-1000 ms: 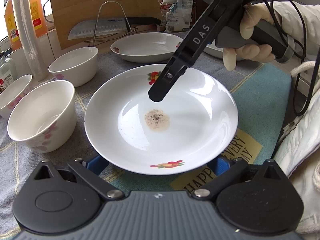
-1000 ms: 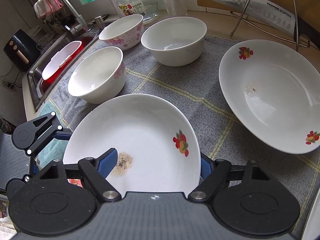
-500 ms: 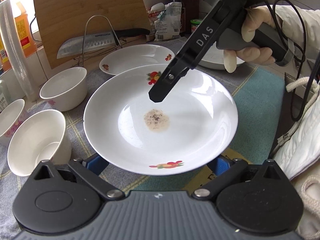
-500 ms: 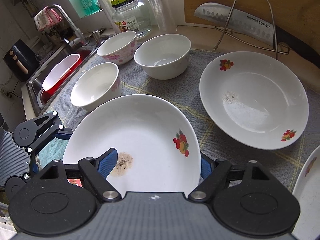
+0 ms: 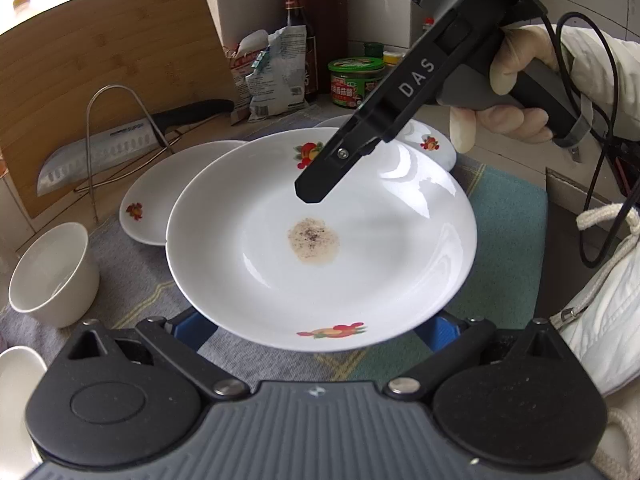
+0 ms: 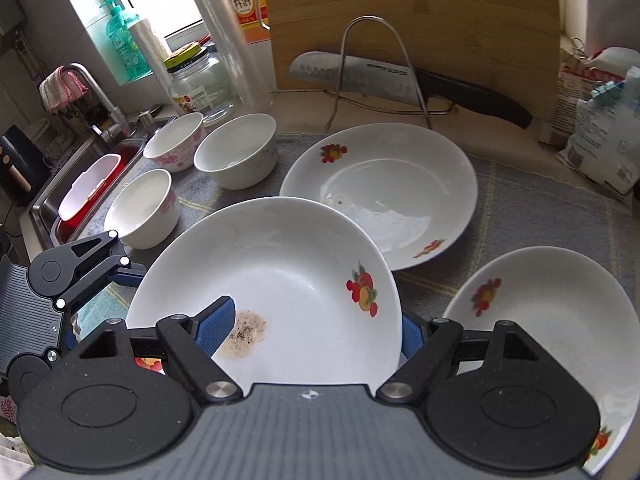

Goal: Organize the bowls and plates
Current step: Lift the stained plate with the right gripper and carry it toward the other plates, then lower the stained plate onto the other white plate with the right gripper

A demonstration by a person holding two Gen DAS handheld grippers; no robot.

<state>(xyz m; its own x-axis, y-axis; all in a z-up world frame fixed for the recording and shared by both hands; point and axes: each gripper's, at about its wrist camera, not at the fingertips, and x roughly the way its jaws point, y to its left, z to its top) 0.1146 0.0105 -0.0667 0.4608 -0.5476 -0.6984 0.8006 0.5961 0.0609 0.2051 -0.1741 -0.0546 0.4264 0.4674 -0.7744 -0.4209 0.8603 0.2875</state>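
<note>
Stained plate [image 6: 288,272] in right claw [image 6: 316,330], above grey cloth [image 6: 540,216]

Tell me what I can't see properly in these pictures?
- Left tool's fingertips: under the held plate, left wrist view.
- Far plate: mostly behind the right tool.
- Right-hand plate: cut off by the right wrist view's edge.
- Jar label: too small.
</note>
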